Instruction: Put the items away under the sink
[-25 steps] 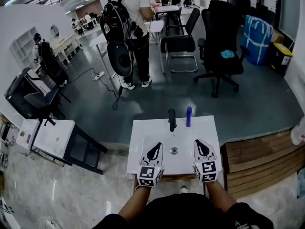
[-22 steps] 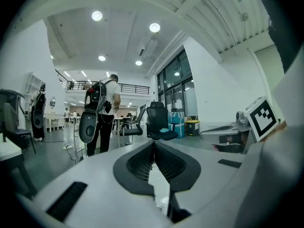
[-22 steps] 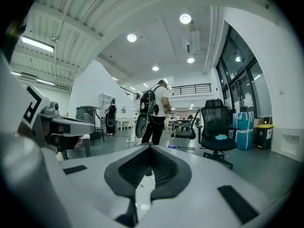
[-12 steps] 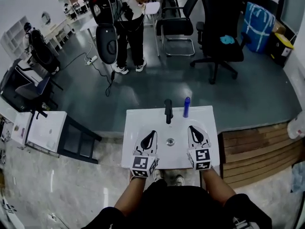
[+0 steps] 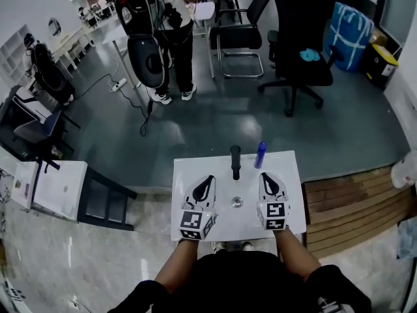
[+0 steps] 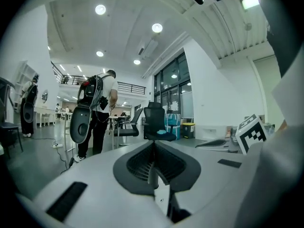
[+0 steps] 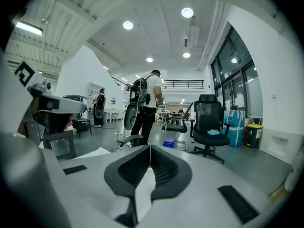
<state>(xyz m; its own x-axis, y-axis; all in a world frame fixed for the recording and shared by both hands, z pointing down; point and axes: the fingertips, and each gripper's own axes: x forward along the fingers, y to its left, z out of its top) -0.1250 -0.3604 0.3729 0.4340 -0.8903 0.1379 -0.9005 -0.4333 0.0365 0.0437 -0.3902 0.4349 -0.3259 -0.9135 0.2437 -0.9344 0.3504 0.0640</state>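
A white sink [image 5: 287, 201] stands below me, with a black faucet [image 5: 235, 161] at its far edge and a drain [image 5: 237, 202] in the basin. A blue bottle [image 5: 260, 154] stands upright right of the faucet; its cap [image 7: 168, 143] shows in the right gripper view. My left gripper [image 5: 206, 183] hovers over the basin's left side, jaws pressed together with nothing between them [image 6: 153, 144]. My right gripper [image 5: 270, 180] hangs over the right side, also shut and empty [image 7: 150, 148]. Neither touches the bottle. The space under the sink is hidden.
A person with a backpack [image 5: 144, 18] stands beyond the sink by desks and office chairs [image 5: 303, 51]. A white-topped cabinet [image 5: 55, 188] sits at the left, a wooden platform [image 5: 352, 207] at the right, and a blue bag [image 5: 352, 28] at the far right.
Both grippers have shifted over the sink along with my view; the sink sits a little lower in the picture than before. Both jaws stayed shut.
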